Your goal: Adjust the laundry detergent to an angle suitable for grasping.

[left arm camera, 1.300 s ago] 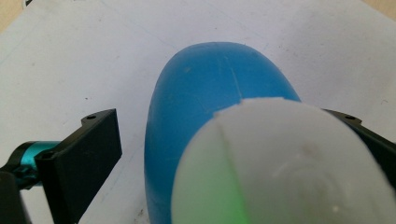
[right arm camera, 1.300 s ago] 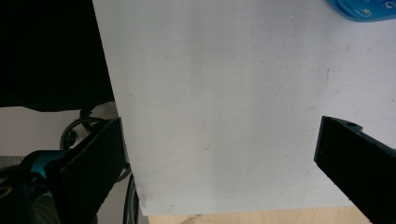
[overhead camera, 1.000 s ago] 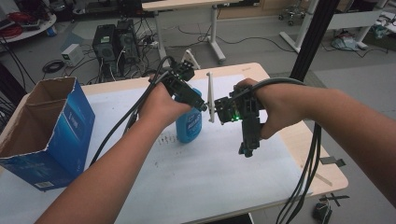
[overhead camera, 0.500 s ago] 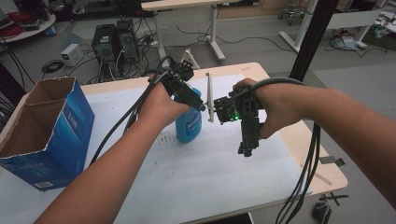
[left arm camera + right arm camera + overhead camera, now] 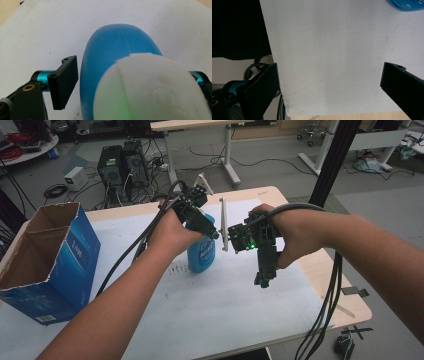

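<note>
Currently the left tool [image 5: 212,232] is positioned over the top of a blue bottle [image 5: 201,254] that stands upright on the white sheet [image 5: 210,310] covering the desk [image 5: 320,270]. In the left gripper view, the bottle's white cap [image 5: 152,90] sits between the two black jaws. The left-hand jaw stands just beside the blue shoulder with a narrow gap showing; the right-hand jaw is hidden behind the cap, so contact on that side cannot be confirmed. The jaws have just been closing around the bottle top, and no firm pinch is visible.

The right tool [image 5: 264,279] is held just right of the bottle, apart from it, and points down toward the sheet. In the right gripper view its jaws are spread wide with nothing between them; bare white sheet lies beneath, and the base of the bottle [image 5: 405,5] shows at the upper right corner of that view. A thin white plate [image 5: 223,222] stands upright on the tool body, between the two hands.

The bottle stands near the middle of the desk, slightly toward the far edge. An open blue cardboard box [image 5: 47,257] rests on the desk at the left, well apart from the bottle. Black cables [image 5: 327,295] trail from the right tool over the near right corner of the desk.
</note>
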`<state>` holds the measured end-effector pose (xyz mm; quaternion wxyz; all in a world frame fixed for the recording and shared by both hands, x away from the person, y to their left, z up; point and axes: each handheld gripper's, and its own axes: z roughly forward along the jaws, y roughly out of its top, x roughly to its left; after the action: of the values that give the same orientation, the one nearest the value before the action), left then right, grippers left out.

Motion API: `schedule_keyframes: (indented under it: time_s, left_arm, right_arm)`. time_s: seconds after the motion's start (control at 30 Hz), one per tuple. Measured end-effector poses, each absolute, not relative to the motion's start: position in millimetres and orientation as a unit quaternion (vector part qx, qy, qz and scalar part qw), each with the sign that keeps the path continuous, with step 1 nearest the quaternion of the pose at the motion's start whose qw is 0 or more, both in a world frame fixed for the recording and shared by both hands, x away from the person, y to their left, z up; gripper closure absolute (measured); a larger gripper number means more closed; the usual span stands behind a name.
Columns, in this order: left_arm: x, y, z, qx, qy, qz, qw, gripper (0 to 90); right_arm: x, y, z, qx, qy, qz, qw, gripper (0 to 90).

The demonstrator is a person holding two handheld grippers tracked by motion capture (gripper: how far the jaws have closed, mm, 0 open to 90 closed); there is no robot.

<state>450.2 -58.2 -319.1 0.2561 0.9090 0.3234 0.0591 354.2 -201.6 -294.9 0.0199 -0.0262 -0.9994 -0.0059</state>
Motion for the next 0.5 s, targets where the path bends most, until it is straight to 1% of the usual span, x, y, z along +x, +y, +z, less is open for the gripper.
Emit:
schedule_keyframes:
  time_s: [0.03, 0.1, 0.27, 0.3, 0.5]
  left_arm:
    - [449.9, -58.4, -319.3, 0.909, 0.324, 0.060, 0.256, 20.8]
    - [449.3, -59.0, -319.5, 0.909, 0.322, 0.058, 0.259, 24.0]
    - [448.6, -60.1, -319.7, 0.910, 0.321, 0.060, 0.254, 24.3]
    - [448.5, -60.2, -319.7, 0.910, 0.321, 0.060, 0.254, 26.1]
    - [448.5, -60.1, -319.8, 0.910, 0.320, 0.062, 0.254, 28.2]
  right_arm:
    - [353.9, -201.3, -295.1, -0.028, -0.999, -0.005, 0.020, 1.6]
    - [354.1, -201.0, -295.8, -0.026, -0.999, -0.005, 0.020, 1.5]
    - [353.5, -200.6, -296.1, -0.028, -0.999, -0.006, 0.020, 1.6]
    - [353.8, -200.8, -296.1, -0.026, -0.999, -0.006, 0.020, 1.6]
    - [353.5, -202.0, -295.9, -0.029, -0.999, -0.006, 0.020, 1.6]
